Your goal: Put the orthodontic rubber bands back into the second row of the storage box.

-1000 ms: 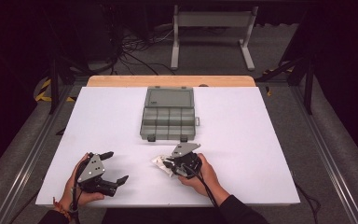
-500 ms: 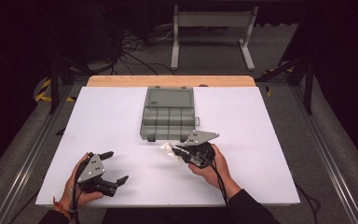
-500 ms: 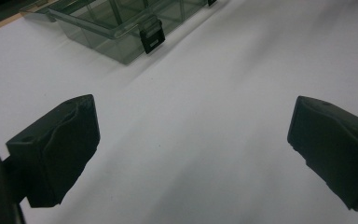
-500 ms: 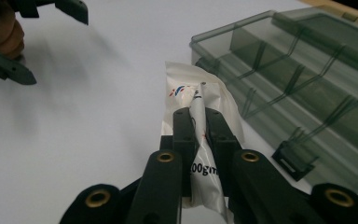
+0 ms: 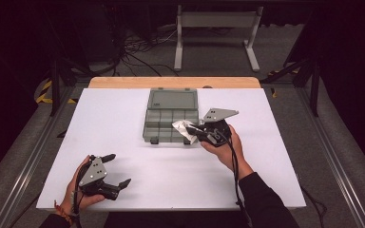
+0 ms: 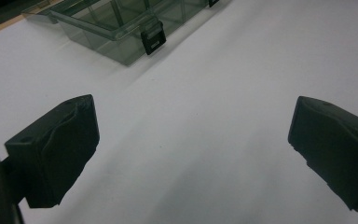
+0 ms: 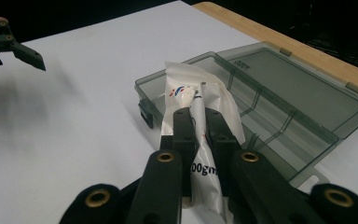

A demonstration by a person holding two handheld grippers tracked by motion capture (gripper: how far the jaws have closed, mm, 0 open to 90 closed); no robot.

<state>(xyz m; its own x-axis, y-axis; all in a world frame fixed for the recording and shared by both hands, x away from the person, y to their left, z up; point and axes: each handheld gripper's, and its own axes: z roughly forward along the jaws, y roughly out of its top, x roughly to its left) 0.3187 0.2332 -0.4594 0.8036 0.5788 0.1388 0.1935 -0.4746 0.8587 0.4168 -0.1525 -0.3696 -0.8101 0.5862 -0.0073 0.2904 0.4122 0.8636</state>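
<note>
1 packet (image 7: 200, 121) pinched by right gripper (image 7: 198, 119) over organizer box (image 5: 171, 116).

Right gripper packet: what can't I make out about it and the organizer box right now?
- White packet: printed weight half covered by the right gripper jaws, right gripper view.
- Packet contents: wrapper opaque.
- Organizer box compartments: too small, high view; smoky walls elsewhere.
- Box far end: cut off, left gripper view.

The open compartment box (image 5: 171, 116) sits mid-table (image 5: 123, 114); right tongs (image 5: 193, 130) hold a sachet (image 5: 181, 126) above its right front corner; left tongs (image 5: 116, 170) lie near-left.
</note>
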